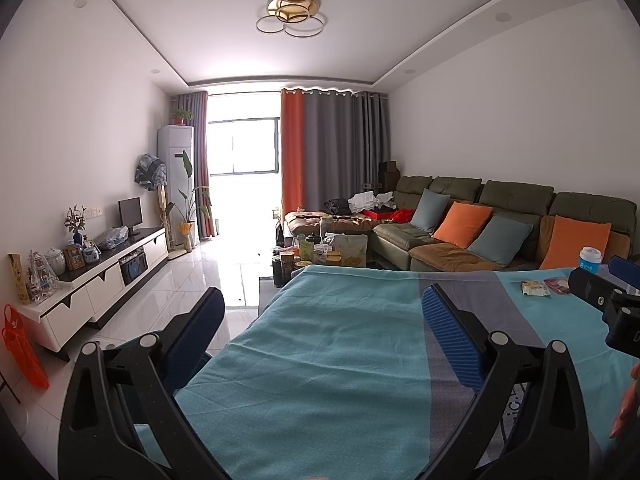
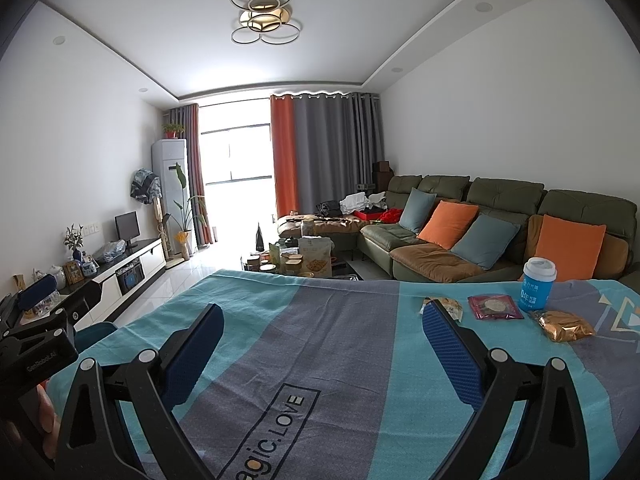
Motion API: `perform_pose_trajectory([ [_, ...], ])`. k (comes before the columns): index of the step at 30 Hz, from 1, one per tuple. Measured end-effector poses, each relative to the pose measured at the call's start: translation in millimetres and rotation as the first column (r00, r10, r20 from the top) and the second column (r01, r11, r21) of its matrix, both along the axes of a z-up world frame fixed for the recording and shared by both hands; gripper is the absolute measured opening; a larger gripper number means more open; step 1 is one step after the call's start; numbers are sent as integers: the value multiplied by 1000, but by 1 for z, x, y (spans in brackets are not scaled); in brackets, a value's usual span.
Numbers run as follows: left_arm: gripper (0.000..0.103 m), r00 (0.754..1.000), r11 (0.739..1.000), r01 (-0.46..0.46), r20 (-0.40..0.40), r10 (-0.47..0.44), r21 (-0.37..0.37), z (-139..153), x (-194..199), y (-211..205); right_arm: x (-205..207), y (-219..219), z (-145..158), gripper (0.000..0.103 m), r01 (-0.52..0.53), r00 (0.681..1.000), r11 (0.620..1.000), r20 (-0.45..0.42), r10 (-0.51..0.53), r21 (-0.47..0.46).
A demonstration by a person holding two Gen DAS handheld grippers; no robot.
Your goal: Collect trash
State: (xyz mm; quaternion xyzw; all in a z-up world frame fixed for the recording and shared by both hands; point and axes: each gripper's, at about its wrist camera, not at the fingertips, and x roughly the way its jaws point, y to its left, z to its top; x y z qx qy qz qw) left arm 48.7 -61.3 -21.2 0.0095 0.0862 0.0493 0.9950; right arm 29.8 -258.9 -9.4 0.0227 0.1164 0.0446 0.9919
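On the teal and grey cloth [image 2: 320, 340] at the far right lie three wrappers: a pale snack wrapper [image 2: 450, 305], a dark red packet [image 2: 494, 307] and a crumpled gold wrapper [image 2: 565, 325]. A blue and white paper cup [image 2: 537, 284] stands upright behind them. My right gripper [image 2: 324, 320] is open and holds nothing, its right finger just in front of the pale wrapper. My left gripper [image 1: 324, 300] hangs open over the cloth's left part, with nothing in it. In the left wrist view the pale wrapper [image 1: 534, 287], red packet [image 1: 558, 284] and cup [image 1: 590, 261] show far right.
A cluttered coffee table [image 2: 300, 264] stands beyond the cloth's far edge. A green sofa [image 2: 460, 232] with orange and blue cushions runs along the right wall. A white TV cabinet [image 1: 100, 276] lines the left wall, with an orange bag [image 1: 24, 348] beside it. A hand [image 1: 628, 404] shows at the right edge.
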Motion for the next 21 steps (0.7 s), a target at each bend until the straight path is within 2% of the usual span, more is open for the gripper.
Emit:
perform_pose_trajectory([
  [10,97,1000,1000,15,-5,-15,5,0,-1,-2,-1,0,1,96,3,1000,1000,-2,-3,1],
  [13,97,999,1000,23,-43,-22,10,-1,3,-4,0,0,1,96,3,1000,1000,-9,-3,-3],
  [15,97,995,999,33,-90,-33,4,-3,10,-3,0,-1,1,96,10,1000,1000,-17,-10,-10],
  [17,97,982,997,73,-173,-76,-22,-7,24,-1,4,-5,0,96,24,999,1000,-46,-24,-10],
  [20,97,945,992,113,-305,-122,-46,-14,53,3,15,-16,0,96,69,990,997,-119,-73,-39],
  [21,97,924,991,120,-359,-132,-56,-18,65,4,19,-21,-3,96,83,985,995,-146,-89,-50],
])
